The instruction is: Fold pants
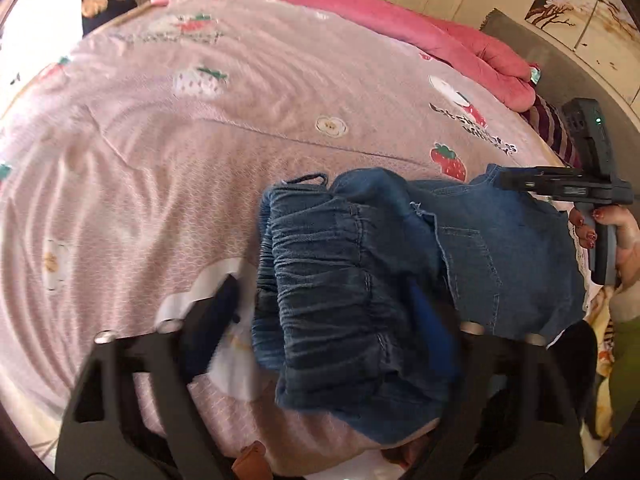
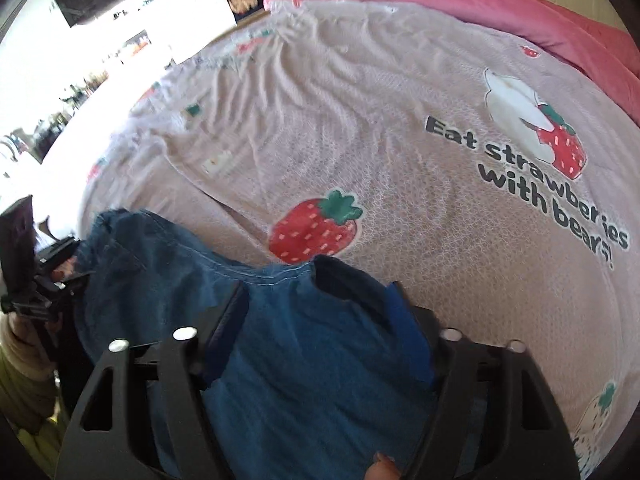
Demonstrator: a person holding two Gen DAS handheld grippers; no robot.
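Blue denim pants [image 1: 360, 272] lie bunched on the pink strawberry bedsheet [image 1: 200, 160], elastic waistband toward my left gripper. My left gripper [image 1: 324, 300] is open, its fingers straddling the waistband just above the cloth. In the right wrist view the pants [image 2: 280, 340] fill the lower middle, and my right gripper [image 2: 316, 312] is open with its fingers spread over the denim near its far edge. The right gripper also shows in the left wrist view [image 1: 576, 188], held by a hand at the pants' right end. The left gripper body shows at the left edge of the right wrist view [image 2: 32, 280].
A pink quilt [image 1: 460, 36] is heaped along the bed's far side. A striped cloth [image 1: 552, 128] lies at the right bed edge. Cabinets and a grey headboard stand behind. The sheet [image 2: 360, 140] stretches wide beyond the pants.
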